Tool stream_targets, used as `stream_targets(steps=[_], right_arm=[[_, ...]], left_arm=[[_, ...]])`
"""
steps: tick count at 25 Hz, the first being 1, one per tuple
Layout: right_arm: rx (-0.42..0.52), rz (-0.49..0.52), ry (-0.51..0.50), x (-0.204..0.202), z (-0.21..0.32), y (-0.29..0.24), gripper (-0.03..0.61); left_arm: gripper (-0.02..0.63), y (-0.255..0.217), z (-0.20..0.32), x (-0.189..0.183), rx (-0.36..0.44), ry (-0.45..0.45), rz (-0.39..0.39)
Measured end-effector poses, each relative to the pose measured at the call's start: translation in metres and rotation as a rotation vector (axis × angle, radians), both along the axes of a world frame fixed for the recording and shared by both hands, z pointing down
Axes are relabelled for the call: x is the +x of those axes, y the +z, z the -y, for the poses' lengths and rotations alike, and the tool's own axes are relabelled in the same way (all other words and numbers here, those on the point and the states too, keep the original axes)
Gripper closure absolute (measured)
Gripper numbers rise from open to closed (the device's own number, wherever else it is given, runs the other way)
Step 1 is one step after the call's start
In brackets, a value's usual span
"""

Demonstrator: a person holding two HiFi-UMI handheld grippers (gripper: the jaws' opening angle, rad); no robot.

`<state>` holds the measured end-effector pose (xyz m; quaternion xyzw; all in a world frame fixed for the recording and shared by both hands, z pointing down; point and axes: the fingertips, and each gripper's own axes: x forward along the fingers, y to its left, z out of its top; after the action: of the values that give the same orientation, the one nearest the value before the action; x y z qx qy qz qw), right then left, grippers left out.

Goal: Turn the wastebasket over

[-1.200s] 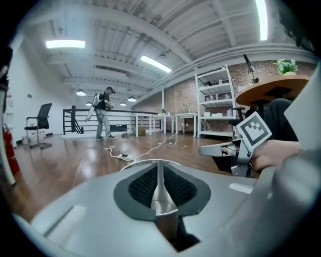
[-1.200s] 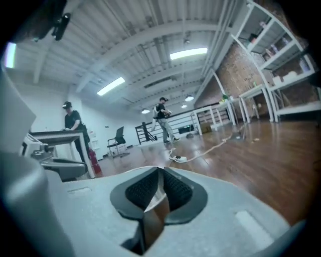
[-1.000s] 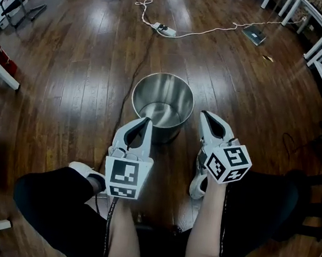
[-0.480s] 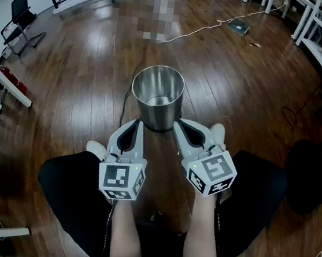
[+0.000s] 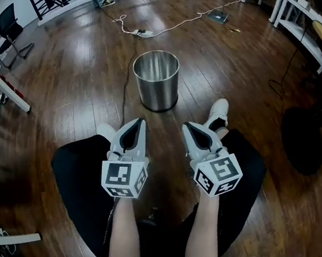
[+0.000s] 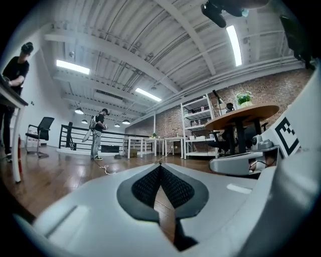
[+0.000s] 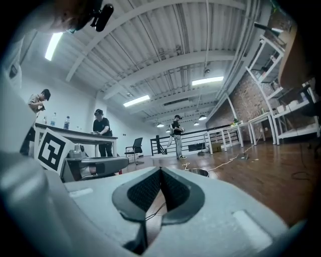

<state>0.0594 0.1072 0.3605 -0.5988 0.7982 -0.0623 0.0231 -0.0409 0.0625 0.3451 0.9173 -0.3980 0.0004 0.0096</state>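
Wastebasket (image 5: 155,80): steel, upright, mouth up, on wood floor (image 5: 249,77), well ahead of both tools. Left tool (image 5: 140,122): jaws together, empty. Right tool (image 5: 191,127): likewise. Advice: open jaws before reaching, pinch rim both sides, tip slowly so smooth wall won't slip.

Left gripper (image 5: 138,123) and right gripper (image 5: 191,127) point level, side by side, jaws closed, empty.
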Motion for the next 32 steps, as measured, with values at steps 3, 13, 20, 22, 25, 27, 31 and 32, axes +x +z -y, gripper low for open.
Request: stream_targets(steps=[3, 13, 20, 22, 25, 27, 31, 32], right_arm=[[-0.017, 0.001, 0.022, -0.028, -0.025, 0.005, 0.586], [0.01, -0.098, 0.134, -0.105, -0.093, -0.027, 0.586], [0.033, -0.153, 0.154, -0.128, -0.102, -0.062, 0.586], [0.037, -0.147, 0.158, -0.129, -0.096, -0.066, 0.586], [0.04, -0.139, 0.156, -0.131, -0.085, -0.071, 0.586], [0.047, -0.153, 0.145, -0.134, -0.078, -0.075, 0.586], [0.085, -0.188, 0.12, -0.136, -0.081, -0.068, 0.586], [0.084, -0.174, 0.139, -0.13, -0.083, -0.062, 0.586]], left_arm=[[0.597, 0.005, -0.027, -0.022, -0.011, 0.031, -0.004], [0.597, -0.016, -0.082, -0.1, 0.032, 0.103, -0.028], [0.597, -0.044, -0.094, -0.117, 0.093, 0.111, -0.002], [0.597, -0.047, -0.091, -0.121, 0.113, 0.099, 0.009], [0.597, -0.047, -0.083, -0.126, 0.122, 0.076, 0.005], [0.597, -0.051, -0.076, -0.126, 0.121, 0.057, -0.017], [0.597, -0.049, -0.075, -0.124, 0.108, 0.066, -0.038], [0.597, -0.045, -0.075, -0.124, 0.112, 0.071, -0.029]])
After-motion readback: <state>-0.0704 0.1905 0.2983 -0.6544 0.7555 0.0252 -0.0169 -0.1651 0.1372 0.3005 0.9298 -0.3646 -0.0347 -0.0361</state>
